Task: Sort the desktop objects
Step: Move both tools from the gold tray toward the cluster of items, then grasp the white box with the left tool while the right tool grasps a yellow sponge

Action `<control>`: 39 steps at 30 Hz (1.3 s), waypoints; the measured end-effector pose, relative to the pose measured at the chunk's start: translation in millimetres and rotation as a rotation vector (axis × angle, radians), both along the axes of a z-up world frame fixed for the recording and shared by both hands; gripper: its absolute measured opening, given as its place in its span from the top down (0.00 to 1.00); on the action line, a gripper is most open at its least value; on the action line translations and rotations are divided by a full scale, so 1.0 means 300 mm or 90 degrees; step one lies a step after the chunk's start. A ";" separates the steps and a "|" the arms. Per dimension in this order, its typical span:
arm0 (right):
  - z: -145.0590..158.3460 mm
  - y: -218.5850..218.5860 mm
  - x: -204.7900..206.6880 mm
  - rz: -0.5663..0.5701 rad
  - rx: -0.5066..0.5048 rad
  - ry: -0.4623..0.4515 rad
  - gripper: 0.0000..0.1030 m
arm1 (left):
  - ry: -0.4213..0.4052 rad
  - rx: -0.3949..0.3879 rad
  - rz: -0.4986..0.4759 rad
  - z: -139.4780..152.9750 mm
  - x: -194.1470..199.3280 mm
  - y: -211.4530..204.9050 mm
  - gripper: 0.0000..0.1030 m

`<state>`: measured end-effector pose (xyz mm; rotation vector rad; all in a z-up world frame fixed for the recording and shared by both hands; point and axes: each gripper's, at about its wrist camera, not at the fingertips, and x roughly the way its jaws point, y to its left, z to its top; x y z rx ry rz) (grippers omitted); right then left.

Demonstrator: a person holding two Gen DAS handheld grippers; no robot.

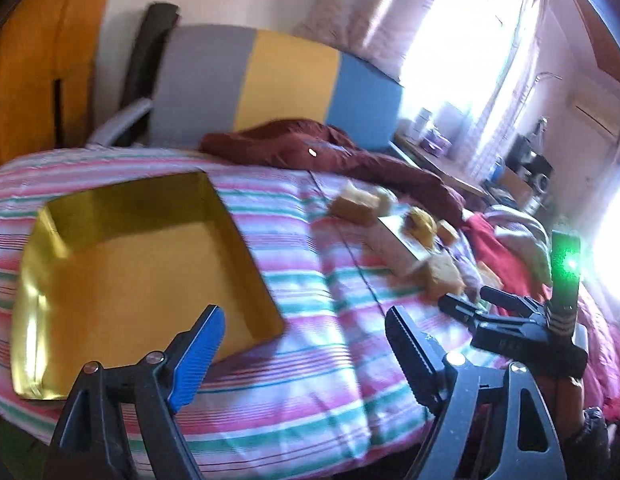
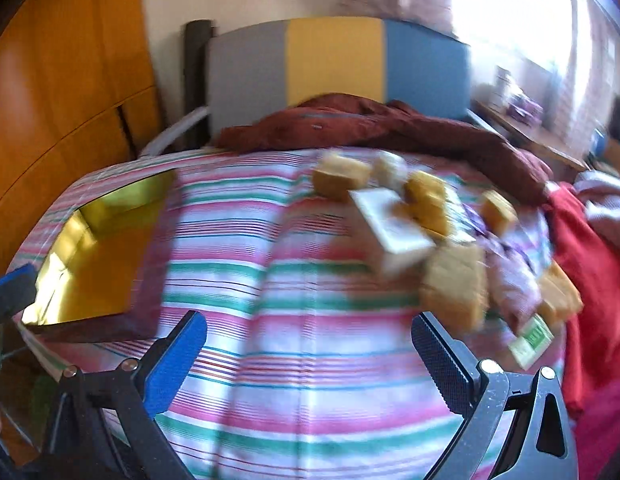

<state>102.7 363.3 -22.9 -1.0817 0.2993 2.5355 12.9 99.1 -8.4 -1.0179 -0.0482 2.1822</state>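
Note:
An open gold-lined box (image 1: pixel 142 276) (image 2: pixel 98 264) lies on the left of a striped bedspread (image 1: pixel 329 380). A blurred pile of tan blocks (image 2: pixel 453 284) (image 1: pixel 441 274), a white box (image 2: pixel 389 232), a purple packet (image 2: pixel 509 280) and a small green-and-white pack (image 2: pixel 531 340) lies to the right. My left gripper (image 1: pixel 306 356) hovers open just right of the gold box's near corner, nothing between its fingers. Just short of the pile, my right gripper (image 2: pixel 310 360) (image 1: pixel 469 298) also stands open and holds nothing.
A dark red garment (image 2: pixel 369 128) is bunched at the back of the bed before a grey, yellow and blue headboard (image 2: pixel 333 60). A bright red cloth (image 2: pixel 589 264) lies at the right edge. A wooden wardrobe (image 2: pixel 62 100) stands left, a cluttered desk (image 1: pixel 449 160) far right.

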 end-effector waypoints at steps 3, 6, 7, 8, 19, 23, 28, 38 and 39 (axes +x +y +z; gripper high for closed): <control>-0.013 0.106 0.079 -0.058 -0.018 -0.008 0.01 | -0.034 0.011 -0.030 -0.015 -0.008 0.042 0.17; -0.020 0.186 0.129 -0.100 -0.031 -0.012 0.05 | -0.056 0.011 -0.057 -0.030 -0.011 0.094 0.16; -0.020 0.208 0.135 -0.109 -0.034 -0.015 0.09 | -0.064 0.008 -0.068 -0.035 -0.012 0.115 0.16; -0.021 0.225 0.131 -0.122 -0.040 -0.016 0.11 | -0.068 0.003 -0.075 -0.037 -0.014 0.131 0.16; -0.104 0.374 -0.052 -0.088 -0.038 -0.093 0.18 | -0.106 -0.040 -0.113 -0.058 -0.065 0.301 0.16; -0.149 0.396 -0.093 -0.074 -0.014 -0.119 0.18 | -0.121 -0.043 -0.117 -0.061 -0.105 0.373 0.16; -0.174 0.410 -0.115 -0.079 -0.023 -0.127 0.18 | -0.132 -0.044 -0.121 -0.066 -0.161 0.479 0.16; -0.179 0.390 -0.126 -0.065 -0.003 -0.151 0.43 | -0.155 -0.057 -0.145 -0.098 -0.246 0.722 0.17; -0.175 0.391 -0.126 -0.064 -0.006 -0.148 0.43 | -0.164 -0.060 -0.143 -0.106 -0.258 0.748 0.17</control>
